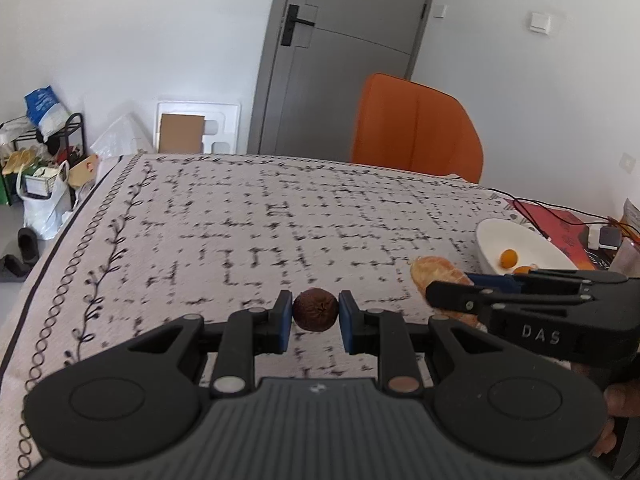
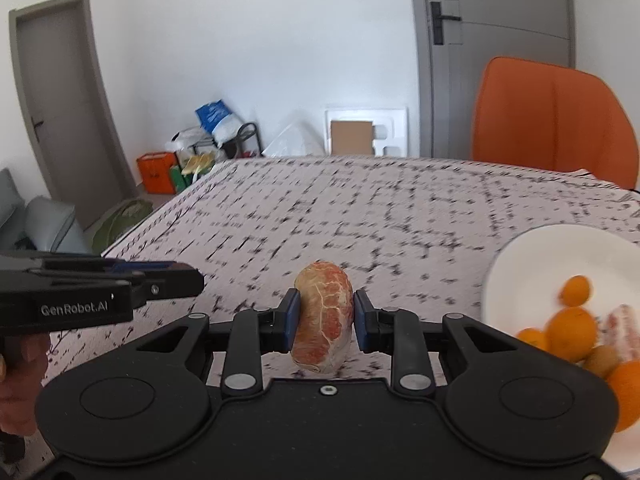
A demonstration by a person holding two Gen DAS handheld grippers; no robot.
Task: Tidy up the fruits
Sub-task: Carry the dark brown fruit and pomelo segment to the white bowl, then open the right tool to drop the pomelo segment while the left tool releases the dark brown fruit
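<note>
**Both grippers loaded, bowl off to the right**

While I watch both wrist feeds, my left gripper (image 1: 315, 311) has its blue pads closed narrow on a small brown round fruit (image 1: 315, 309), held above the patterned tablecloth (image 1: 240, 220) near its front edge. My right gripper (image 2: 324, 316) is clamped on a peeled pinkish citrus segment (image 2: 323, 316), upright between the pads, also over the cloth. In the left view that segment (image 1: 438, 276) sticks out just past the right gripper's fingers. White bowl (image 2: 532, 264) sits right of both, holding several orange fruits (image 2: 570, 332), a brownish one and a pink peeled piece. Orange chair (image 1: 416, 128) at the far side, grey door (image 1: 344, 52) behind.
</note>
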